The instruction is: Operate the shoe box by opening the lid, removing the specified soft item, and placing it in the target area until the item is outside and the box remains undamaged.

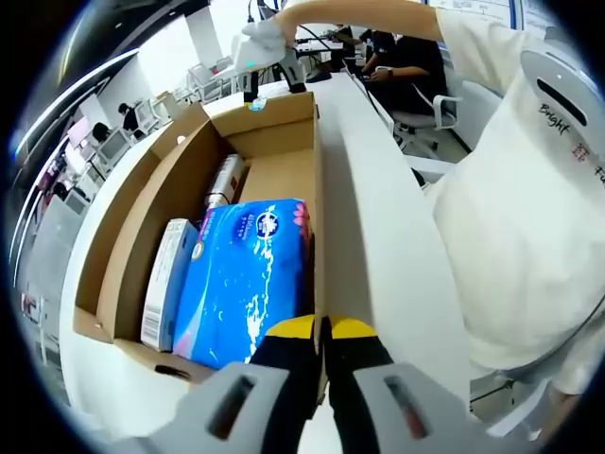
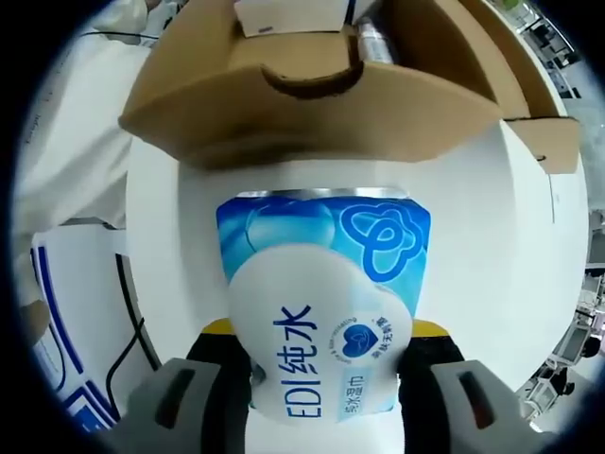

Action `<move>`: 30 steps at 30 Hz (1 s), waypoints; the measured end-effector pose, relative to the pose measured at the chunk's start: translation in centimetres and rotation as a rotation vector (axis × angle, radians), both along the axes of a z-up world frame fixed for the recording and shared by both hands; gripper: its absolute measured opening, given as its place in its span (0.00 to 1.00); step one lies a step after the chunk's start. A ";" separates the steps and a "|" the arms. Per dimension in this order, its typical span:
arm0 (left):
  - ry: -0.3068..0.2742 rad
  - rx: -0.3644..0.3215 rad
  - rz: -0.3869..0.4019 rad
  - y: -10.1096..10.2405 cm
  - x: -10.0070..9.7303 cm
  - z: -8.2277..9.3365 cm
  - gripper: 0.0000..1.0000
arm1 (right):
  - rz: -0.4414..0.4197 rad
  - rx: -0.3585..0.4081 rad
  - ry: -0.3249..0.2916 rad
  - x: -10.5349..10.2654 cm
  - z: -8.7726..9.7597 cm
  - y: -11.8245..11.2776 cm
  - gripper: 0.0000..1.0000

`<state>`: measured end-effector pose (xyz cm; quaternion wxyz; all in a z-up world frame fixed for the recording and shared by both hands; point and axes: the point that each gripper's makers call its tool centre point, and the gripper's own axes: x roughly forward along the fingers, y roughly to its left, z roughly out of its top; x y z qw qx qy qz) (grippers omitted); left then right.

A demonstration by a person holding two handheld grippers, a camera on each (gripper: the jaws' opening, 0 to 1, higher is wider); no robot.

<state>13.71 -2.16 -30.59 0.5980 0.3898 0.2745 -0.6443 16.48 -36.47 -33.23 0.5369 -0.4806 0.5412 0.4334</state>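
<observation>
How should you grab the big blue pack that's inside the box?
Judging by its pose, grip the blue pack across its long side edges, coming from above through the shoe box's open top. It lies flat, face up, with a white carton tight against one side, so slide a jaw in carefully there.

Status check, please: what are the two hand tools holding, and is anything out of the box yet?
Right tool shut on wipes pack, outside the box, over white table. Left tool shut on box wall. Nothing in the way.

White short-sleeved shirt [image 1: 510, 227] with dark lettering, left hand-held gripper [image 1: 319, 331] black jaws, yellow tips, grey housing
</observation>
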 end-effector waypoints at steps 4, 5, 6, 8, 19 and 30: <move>0.002 0.002 0.000 0.0 0.0 0.0 0.02 | -0.005 -0.012 -0.011 -0.1 0.2 0.1 0.61; 0.002 0.002 0.000 0.0 0.0 0.0 0.02 | -0.003 -0.015 -0.015 0.0 0.4 0.0 0.61; 0.002 0.001 0.000 0.0 0.0 0.0 0.02 | -0.003 -0.012 -0.019 0.2 0.6 -0.1 0.60; 0.001 0.000 0.000 0.0 0.0 0.0 0.02 | -0.007 -0.013 -0.027 0.3 0.8 -0.3 0.60; 0.002 -0.001 -0.002 0.0 0.1 0.0 0.02 | 0.005 -0.046 -0.070 -0.1 3.5 -0.3 0.49; 0.014 0.006 0.002 0.1 0.1 0.0 0.01 | -0.034 0.025 -0.222 1.1 7.4 0.8 0.36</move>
